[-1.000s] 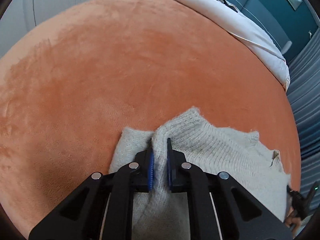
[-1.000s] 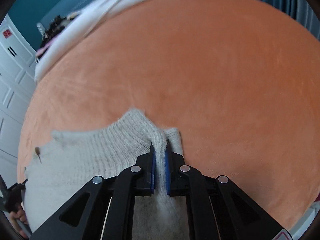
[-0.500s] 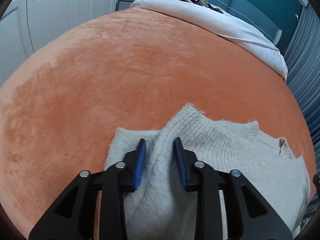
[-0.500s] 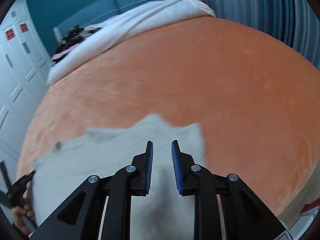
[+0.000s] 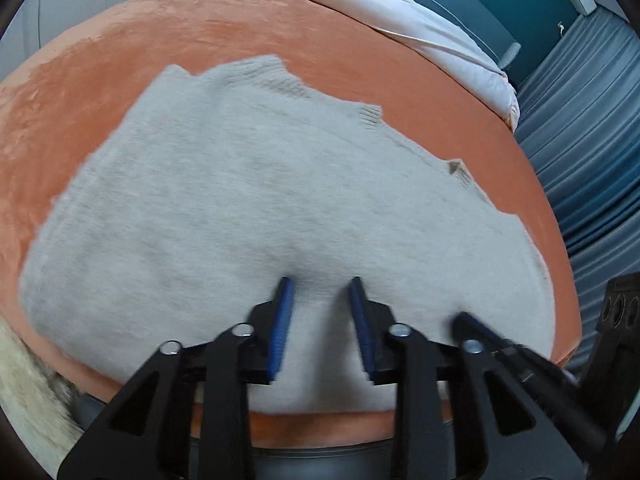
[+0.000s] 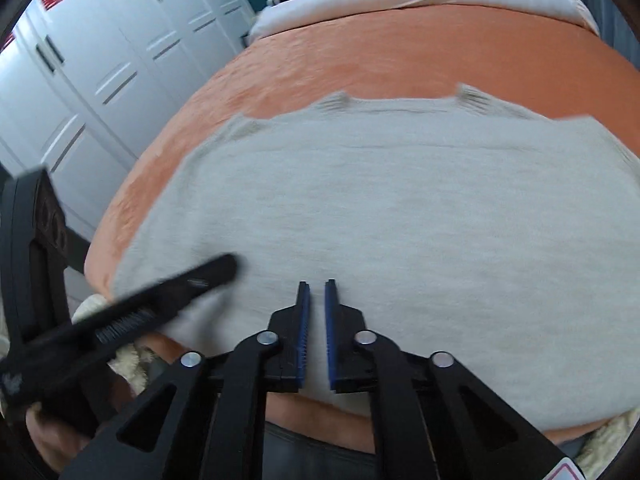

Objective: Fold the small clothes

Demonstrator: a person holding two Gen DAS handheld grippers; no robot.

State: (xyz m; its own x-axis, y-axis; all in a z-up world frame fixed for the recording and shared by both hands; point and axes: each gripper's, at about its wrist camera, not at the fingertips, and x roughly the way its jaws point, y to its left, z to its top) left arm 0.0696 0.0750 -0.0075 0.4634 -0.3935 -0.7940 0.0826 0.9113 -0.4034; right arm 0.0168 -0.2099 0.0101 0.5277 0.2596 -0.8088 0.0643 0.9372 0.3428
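Observation:
A light grey knit sweater [image 5: 248,200] lies flat on the orange blanket [image 5: 280,28], its ribbed edge at the far side. It also shows in the right wrist view [image 6: 400,208]. My left gripper [image 5: 320,284] is open and empty, over the sweater's near part. My right gripper [image 6: 316,284] hovers over the sweater's near edge with a narrow gap between its blue pads and nothing held. The left gripper's finger crosses the right wrist view at the lower left [image 6: 192,276].
The orange blanket [image 6: 400,44] covers a bed with white bedding [image 5: 420,20] at the far end. White wardrobe doors [image 6: 100,64] stand to the left. Grey-blue curtains [image 5: 580,140] hang at the right. A cream fluffy rug [image 5: 24,392] lies below the bed's near edge.
Both grippers have let go of the sweater's far edge, opened and pulled back to its near side. The sweater now lies spread flat.

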